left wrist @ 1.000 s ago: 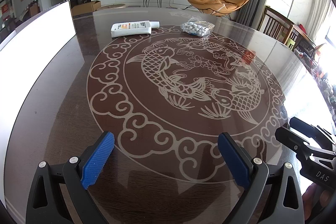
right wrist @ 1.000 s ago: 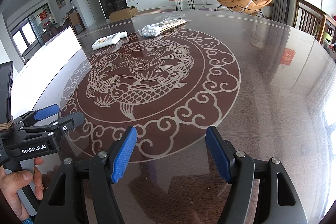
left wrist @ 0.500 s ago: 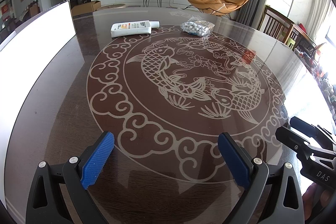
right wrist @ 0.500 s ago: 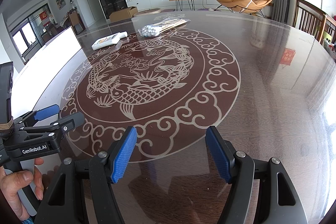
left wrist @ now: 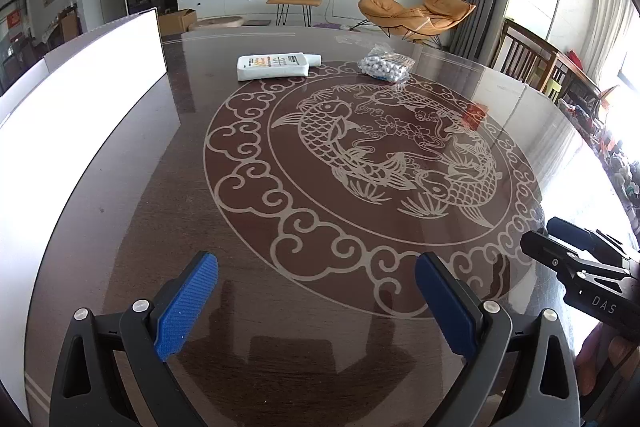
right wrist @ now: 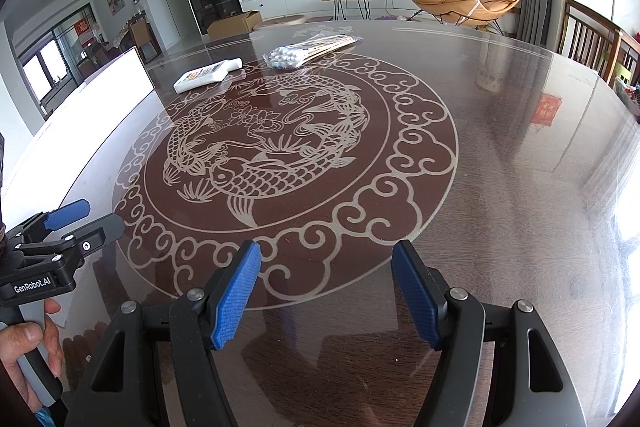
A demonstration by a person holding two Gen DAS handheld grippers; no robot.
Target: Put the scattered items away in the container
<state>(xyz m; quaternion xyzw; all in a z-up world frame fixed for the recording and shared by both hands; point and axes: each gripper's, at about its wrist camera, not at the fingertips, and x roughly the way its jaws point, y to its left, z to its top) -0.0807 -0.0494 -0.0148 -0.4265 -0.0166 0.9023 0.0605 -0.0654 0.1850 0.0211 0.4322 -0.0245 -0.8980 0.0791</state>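
A white flat bottle (left wrist: pixel 276 66) (right wrist: pixel 206 75) lies on its side at the far part of the dark table (left wrist: pixel 120 227) (right wrist: pixel 520 187). Right of it lies a clear bag of cotton swabs (left wrist: pixel 384 67) (right wrist: pixel 308 53). A white container (left wrist: pixel 80 99) (right wrist: pixel 92 103) stands along the table's left side. My left gripper (left wrist: pixel 316 263) (right wrist: pixel 92 217) hangs open over the near table, nothing between its blue pads. My right gripper (right wrist: pixel 326 251) (left wrist: pixel 568 243) is open and empty beside it, to the right. Both are far from the bottle and the bag.
The glass top carries a large carp pattern (left wrist: pixel 384 151) in the middle. Wooden chairs (left wrist: pixel 532 55) stand at the table's far right side. A hand (right wrist: pixel 24 343) holds the left gripper's handle. Beyond the table are a TV unit and an orange lounge chair.
My left gripper has shifted to the left, toward the white container; in its view the bottle and bag have slid to the right. The right gripper has stayed still, open.
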